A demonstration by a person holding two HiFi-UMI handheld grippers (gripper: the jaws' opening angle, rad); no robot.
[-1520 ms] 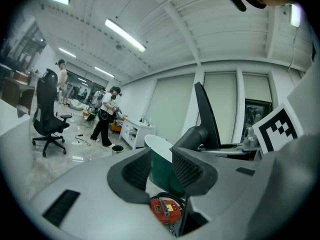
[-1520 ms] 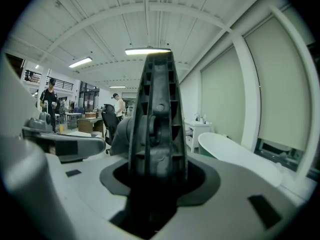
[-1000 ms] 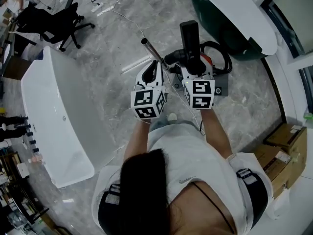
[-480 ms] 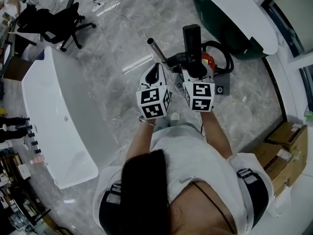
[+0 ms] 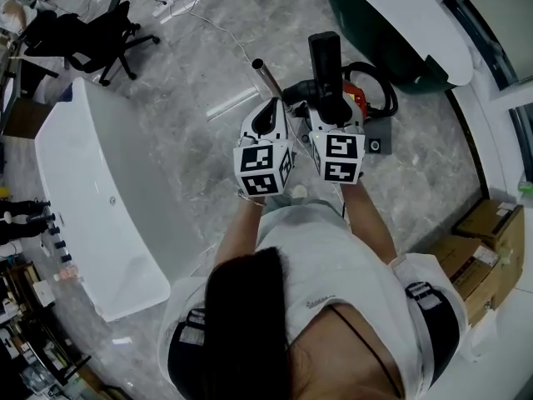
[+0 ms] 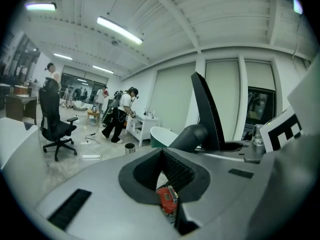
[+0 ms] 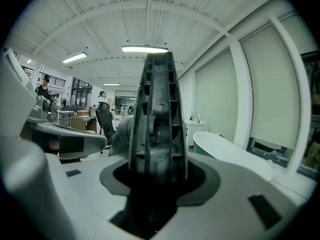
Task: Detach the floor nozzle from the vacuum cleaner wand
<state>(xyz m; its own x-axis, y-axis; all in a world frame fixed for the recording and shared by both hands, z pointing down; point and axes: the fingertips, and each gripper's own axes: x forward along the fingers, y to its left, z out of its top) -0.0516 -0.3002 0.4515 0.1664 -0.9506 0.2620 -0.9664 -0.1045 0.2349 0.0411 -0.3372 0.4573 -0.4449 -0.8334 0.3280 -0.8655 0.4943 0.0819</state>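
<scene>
The black floor nozzle (image 5: 325, 61) stands upright in front of me, and my right gripper (image 5: 331, 117) is shut on its ribbed neck (image 7: 157, 134). The metal wand (image 5: 266, 80) slants up and left from beside the nozzle's elbow (image 6: 192, 134), and its lower part is hidden under my left gripper (image 5: 271, 113). In the left gripper view that gripper (image 6: 165, 171) is shut, its black pads met, with only a red part (image 6: 167, 199) showing through the gap below. The vacuum body (image 5: 366, 107) with its black hose lies on the floor behind the nozzle.
A white bathtub (image 5: 92, 215) lies on the floor to the left, with a black office chair (image 5: 100, 36) beyond it. A green tub with a white rim (image 5: 400, 23) fills the upper right. Cardboard boxes (image 5: 487, 240) stand at the right. People (image 6: 120, 116) work far off.
My left gripper has shifted a little to the right, closer to the right gripper, and the wand's tip moved with it. The right gripper keeps its hold on the nozzle.
</scene>
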